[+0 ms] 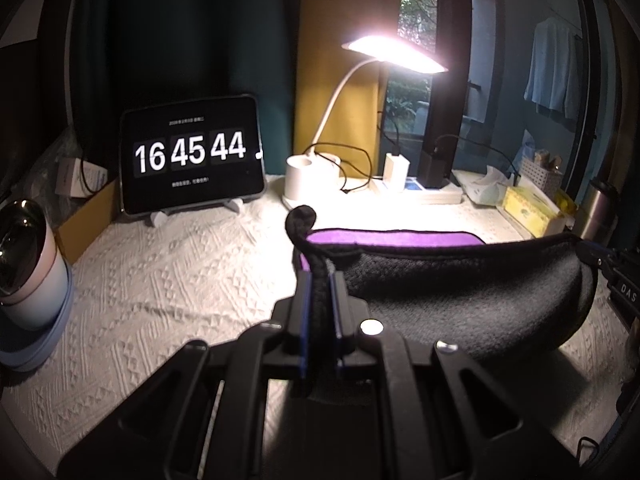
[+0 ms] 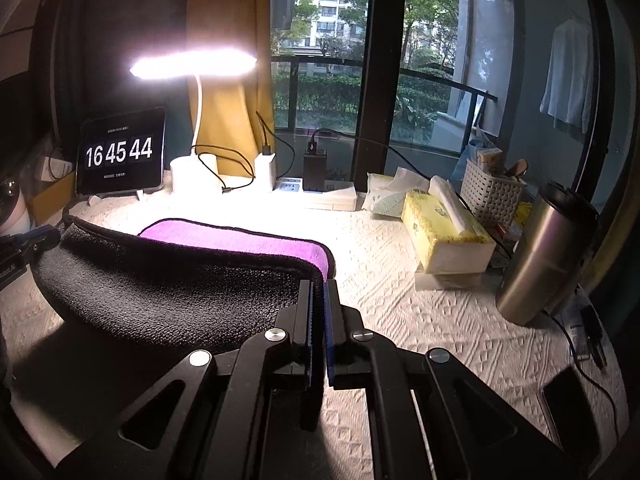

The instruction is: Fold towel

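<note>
The towel (image 1: 460, 292) is black on one side and purple on the other, and lies on the white patterned tablecloth (image 1: 168, 276). Its near edge is lifted and curls over toward the lamp, black side up, with the purple side (image 2: 240, 240) flat behind it. My left gripper (image 1: 320, 280) is shut on the towel's left near corner. My right gripper (image 2: 318, 288) is shut on the right near corner. The towel (image 2: 172, 284) hangs slack between them. Each gripper shows at the edge of the other's view.
A tablet clock (image 1: 192, 158), a lit desk lamp (image 1: 394, 54), chargers and a power strip (image 2: 320, 192) stand at the back. A yellow tissue box (image 2: 444, 236), white basket (image 2: 490, 192) and steel flask (image 2: 548, 252) are at the right. A mug (image 1: 28, 264) stands at the left.
</note>
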